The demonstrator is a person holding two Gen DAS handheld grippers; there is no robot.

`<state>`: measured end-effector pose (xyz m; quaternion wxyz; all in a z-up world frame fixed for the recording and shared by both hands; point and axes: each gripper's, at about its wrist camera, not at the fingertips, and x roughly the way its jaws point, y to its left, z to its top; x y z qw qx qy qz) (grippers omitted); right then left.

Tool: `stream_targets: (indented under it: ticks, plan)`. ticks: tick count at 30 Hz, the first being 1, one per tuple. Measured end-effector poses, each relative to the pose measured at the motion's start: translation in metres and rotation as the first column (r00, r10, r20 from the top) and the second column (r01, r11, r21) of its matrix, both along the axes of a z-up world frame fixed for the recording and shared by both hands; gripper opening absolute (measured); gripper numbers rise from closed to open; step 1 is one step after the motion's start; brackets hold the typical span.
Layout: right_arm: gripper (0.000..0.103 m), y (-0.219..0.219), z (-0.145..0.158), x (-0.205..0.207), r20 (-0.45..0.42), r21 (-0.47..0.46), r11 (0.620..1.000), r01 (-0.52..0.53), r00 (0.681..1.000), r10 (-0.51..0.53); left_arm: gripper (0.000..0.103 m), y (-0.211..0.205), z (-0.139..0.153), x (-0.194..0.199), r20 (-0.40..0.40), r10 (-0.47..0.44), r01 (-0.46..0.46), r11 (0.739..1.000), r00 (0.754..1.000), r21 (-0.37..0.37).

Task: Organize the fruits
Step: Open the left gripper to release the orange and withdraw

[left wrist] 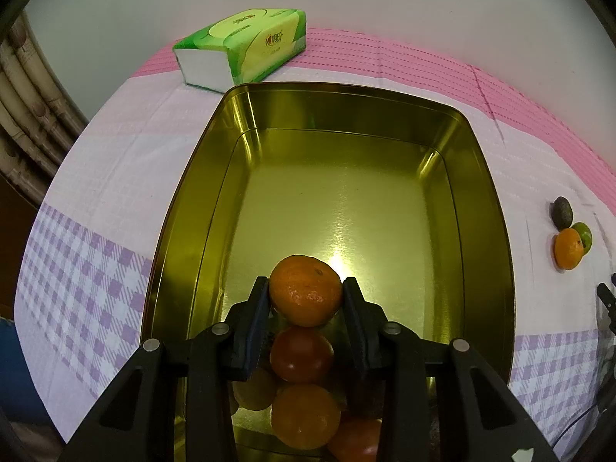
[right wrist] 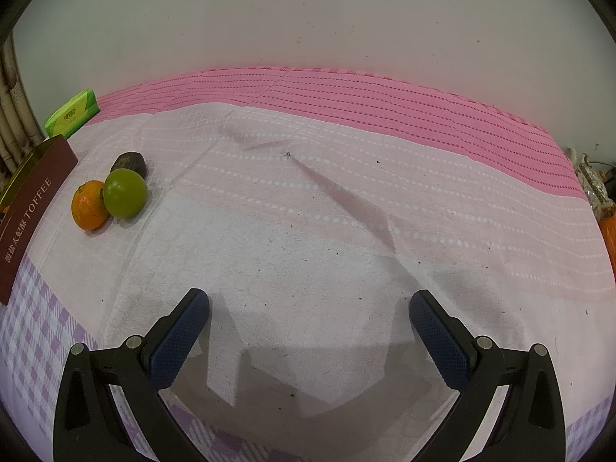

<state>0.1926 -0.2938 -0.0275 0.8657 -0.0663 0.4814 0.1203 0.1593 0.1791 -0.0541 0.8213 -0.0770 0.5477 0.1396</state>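
Background: plain white wall (right wrist: 308, 19), lightly speckled. Tablecloth (right wrist: 308, 231) ahead of tongs, pink stripe, white middle, lilac check. Left edge: pale ribbed column (left wrist: 23, 123), possibly curtain or pipes.

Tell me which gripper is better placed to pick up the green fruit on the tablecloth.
The right gripper: it is open and empty, facing the green fruit. The left gripper already holds an orange over the tin.
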Motion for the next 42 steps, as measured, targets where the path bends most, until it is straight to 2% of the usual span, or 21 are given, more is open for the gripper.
stream_targets:
  ticks: [13,19,24,36,42]
  plan:
    - [0.103,0.000,0.000,0.000,0.000,0.000,1.000,0.000,1.000,0.000,0.037,-0.002,0.000,-0.001,0.012,-0.004,0.004,1.000,1.000,-0.003]
    - [0.103,0.000,0.000,0.000,0.000,0.000,1.000,0.001,1.000,-0.001,0.056,-0.007,0.010,-0.005,0.034,-0.018,0.018,1.000,0.999,-0.007]
    - [0.103,0.000,0.000,0.000,0.000,0.000,1.000,0.001,1.000,-0.001,0.077,-0.013,0.024,-0.018,0.069,-0.052,0.052,0.999,0.996,-0.003]
    - [0.103,0.000,0.000,0.001,0.000,0.000,1.000,0.000,1.000,0.000,0.100,-0.018,0.056,-0.046,0.128,-0.083,0.082,0.996,0.988,0.016]
    - [0.103,0.000,0.000,0.001,0.000,0.000,1.000,0.000,1.000,0.000,0.102,-0.012,0.064,-0.061,0.151,-0.083,0.083,0.997,0.985,0.001]
